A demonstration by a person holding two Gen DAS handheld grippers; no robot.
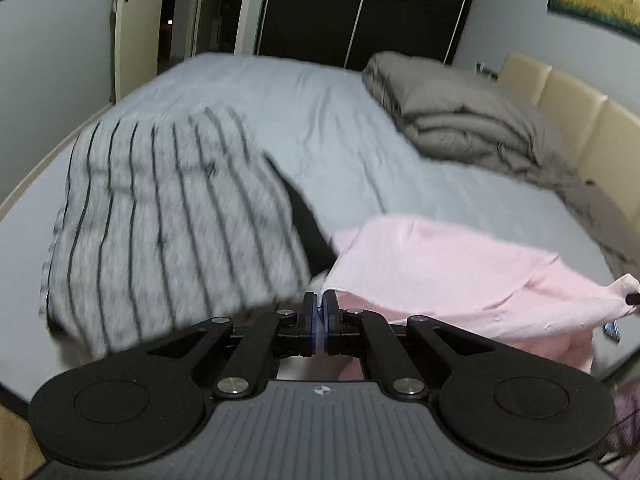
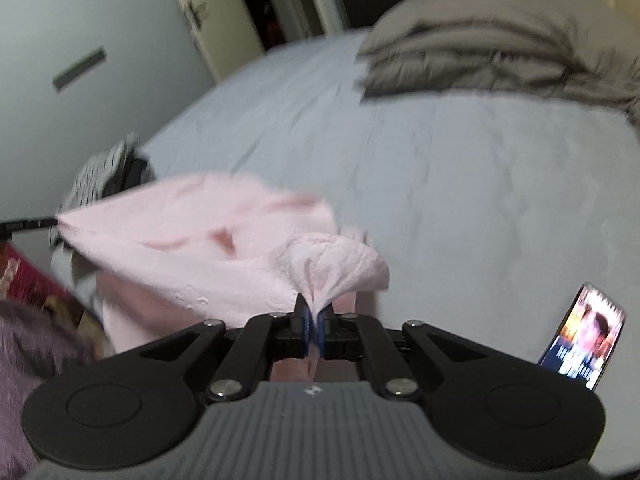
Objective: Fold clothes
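Both grippers are clamped on the pink garment (image 2: 208,256): the left gripper (image 1: 319,300) pinches one edge, the right gripper (image 2: 312,312) a bunched corner. Stretched between them, it hangs over the bed's (image 1: 320,120) near edge, likely to spread it flat for folding, beside the striped garment (image 1: 160,208)

A garment (image 1: 440,280) hangs stretched over the near edge of the bed (image 1: 320,120), one corner pinched in the left claw (image 1: 319,304), another in the right claw (image 2: 314,316). To its left on the bed lies a striped garment (image 1: 160,208). Behind them, toward the headboard (image 1: 580,120), sits a folded duvet (image 1: 460,108). A phone (image 2: 580,340) stands propped on the bed, right of the right claw.
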